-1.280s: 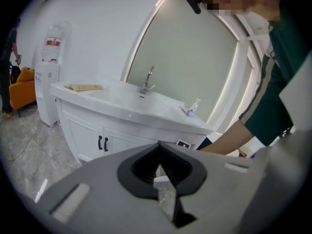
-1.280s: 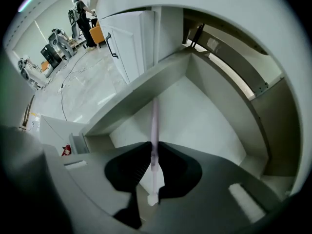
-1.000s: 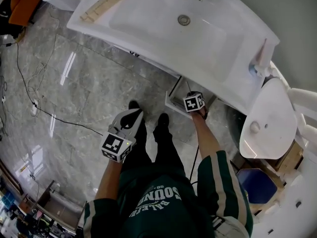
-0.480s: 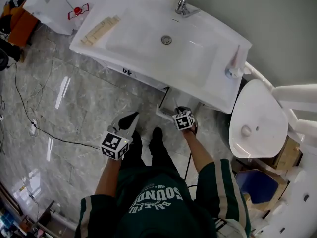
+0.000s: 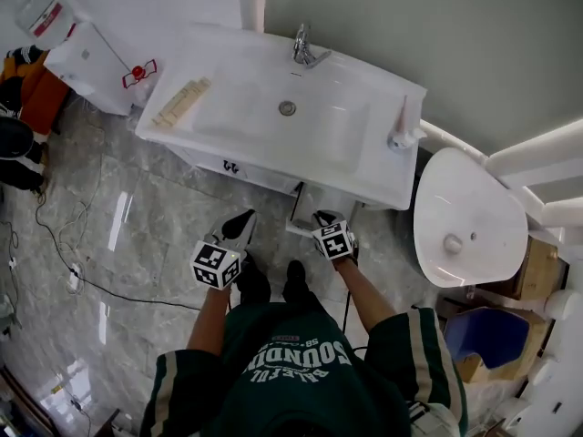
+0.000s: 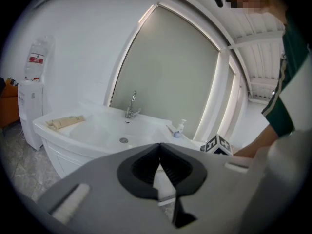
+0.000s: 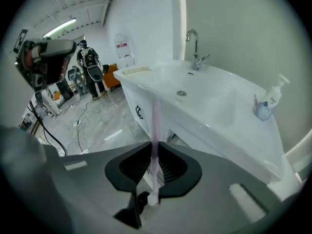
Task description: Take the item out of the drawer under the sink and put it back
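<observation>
Before white sink (image 5: 239, 107), marble floor (image 5: 137, 235) | left hand-held gripper (image 6: 159, 146) closed | right hand-held gripper (image 7: 154, 144) clamps pink stick (image 7: 155, 121)

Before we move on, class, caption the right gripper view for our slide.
Right tool clamps a slim pink stick, with the white sink and faucet beyond.

Mock bathroom set inside larger hall. White sink (image 5: 237, 107) with chrome faucet (image 5: 303, 48), soap bottle (image 5: 401, 130) at right end, toilet (image 5: 460, 226) further right. Glossy marble-look floor (image 5: 137, 217) with loose black cable (image 5: 82, 271) at left. Water dispenser (image 5: 91, 66) left of sink. Far off, person (image 7: 90, 65) among equipment stands: lab-like, not home.
</observation>
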Demonstrator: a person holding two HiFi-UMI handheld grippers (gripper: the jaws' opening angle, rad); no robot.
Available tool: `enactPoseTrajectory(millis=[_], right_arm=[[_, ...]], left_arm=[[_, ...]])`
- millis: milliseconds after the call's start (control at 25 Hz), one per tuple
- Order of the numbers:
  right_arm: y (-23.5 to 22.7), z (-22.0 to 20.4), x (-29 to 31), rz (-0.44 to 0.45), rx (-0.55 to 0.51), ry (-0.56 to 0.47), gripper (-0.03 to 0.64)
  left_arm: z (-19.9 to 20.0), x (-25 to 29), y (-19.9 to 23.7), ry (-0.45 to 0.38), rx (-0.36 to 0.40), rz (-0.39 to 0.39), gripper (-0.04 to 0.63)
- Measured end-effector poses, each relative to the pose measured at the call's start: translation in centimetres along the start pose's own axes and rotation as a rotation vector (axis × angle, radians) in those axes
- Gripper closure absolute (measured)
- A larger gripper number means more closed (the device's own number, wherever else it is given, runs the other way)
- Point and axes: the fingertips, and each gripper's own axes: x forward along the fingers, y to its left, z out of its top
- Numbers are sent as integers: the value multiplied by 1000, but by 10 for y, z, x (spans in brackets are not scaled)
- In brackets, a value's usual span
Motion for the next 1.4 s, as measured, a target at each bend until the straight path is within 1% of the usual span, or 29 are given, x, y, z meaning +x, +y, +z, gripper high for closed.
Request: enactPoseTrajectory(millis=[120, 200, 320, 600, 760, 880, 960, 1040, 1200, 1400], right_arm=[[-2, 29, -26, -13, 3, -73, 566], [1, 47, -40, -4, 17, -135, 566], [2, 80, -69, 6, 46, -248, 566], [0, 167, -141, 7, 45, -500, 566], [-6, 201, -178, 12, 49, -617, 566], [-4, 218, -203, 16, 40, -698, 566], [-2, 222, -213, 19, 31, -725, 566], [-1, 224, -215, 18, 22, -731, 566], [3, 225, -212, 19, -1, -723, 566], [5, 224, -207, 38, 13, -716, 566]], left_arm=[[12, 3, 0, -17, 14, -13, 545], [21, 4, 0, -25, 30, -20, 545], [36, 4, -2, -37, 57, -28, 545], [82, 4, -4, -91, 138, -47, 545], [113, -2, 5, -137, 176, -16, 545], [129, -7, 14, -166, 192, 8, 545], [133, -9, 17, -173, 202, 16, 545], [136, -11, 19, -176, 206, 22, 545], [134, -13, 22, -174, 199, 29, 545], [129, -11, 21, -168, 188, 28, 545]])
